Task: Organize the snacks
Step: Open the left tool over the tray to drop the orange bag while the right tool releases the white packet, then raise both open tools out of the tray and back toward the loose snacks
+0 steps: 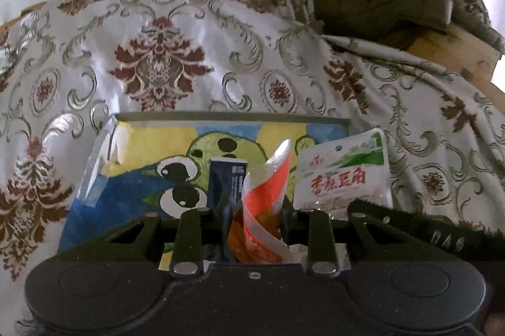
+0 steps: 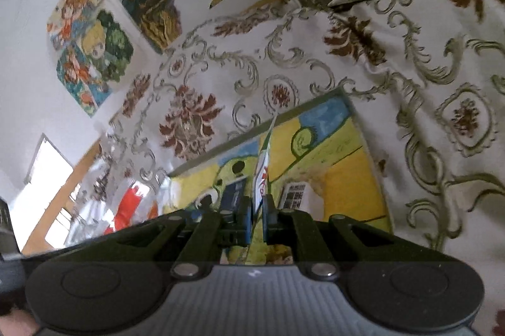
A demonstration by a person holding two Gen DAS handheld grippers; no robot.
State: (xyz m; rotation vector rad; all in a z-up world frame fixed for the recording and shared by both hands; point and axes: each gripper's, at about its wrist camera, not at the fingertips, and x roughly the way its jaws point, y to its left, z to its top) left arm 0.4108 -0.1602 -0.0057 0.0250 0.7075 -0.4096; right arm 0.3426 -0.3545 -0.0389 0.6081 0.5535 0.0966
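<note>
My left hand-held gripper (image 1: 254, 209) is clamped partway around something, right hand-held gripper (image 2: 257, 209) pinched nearly shut, both angled downward.

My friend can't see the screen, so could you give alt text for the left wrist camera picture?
The left gripper pinches a twisted orange-and-white snack packet above a painted frog tray. A dark blue box lies in the tray, with a white bean snack bag at its right edge, on a floral cloth.

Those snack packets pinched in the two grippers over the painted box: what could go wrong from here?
The left gripper holds the orange packet twisted, so it may slip or crumple. The right gripper pinches only the thin edge of the white packet, which could slide out. Either might land on the tablecloth instead of in the painted box.
</note>
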